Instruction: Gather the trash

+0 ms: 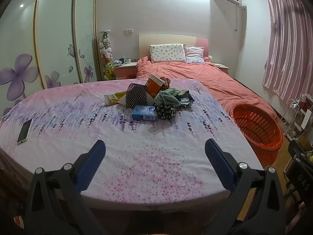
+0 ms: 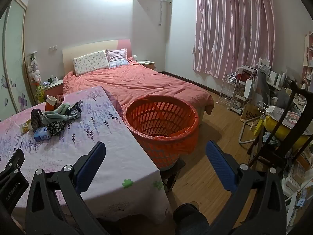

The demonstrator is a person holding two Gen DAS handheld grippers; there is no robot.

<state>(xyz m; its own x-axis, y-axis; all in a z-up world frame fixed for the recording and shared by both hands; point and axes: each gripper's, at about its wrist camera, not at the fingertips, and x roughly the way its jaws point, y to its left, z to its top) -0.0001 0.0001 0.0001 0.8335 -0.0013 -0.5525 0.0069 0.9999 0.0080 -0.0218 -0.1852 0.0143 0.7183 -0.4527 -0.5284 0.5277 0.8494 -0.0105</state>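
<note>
Near the middle of the left wrist view, a small heap of mixed items [image 1: 150, 99] sits on the table [image 1: 137, 166] with its lavender-print cloth: a blue box [image 1: 144, 113] at the front, a checkered pouch [image 1: 136, 98] behind it, an orange carton [image 1: 154, 85] tipped up at the back, a green cloth [image 1: 168, 97], a dark floral bundle [image 1: 166, 111] and crinkled wrappers to either side. Bunching them together likely puts every piece within one reach. At the right of that view, just off the table's edge, stands the orange basket [image 1: 256, 127], lined with a bag and apparently empty, so a piece can be swung over the table's edge and dropped in. At the left edge a phone [image 1: 24, 131] lies well apart from the heap, probably not meant as trash. At the bottom of each view, the left gripper [image 1: 154, 146] and the right gripper [image 2: 155, 147] both hang spread wide with nothing between their fingers, well short of the heap, so no piece seems collected yet
</note>
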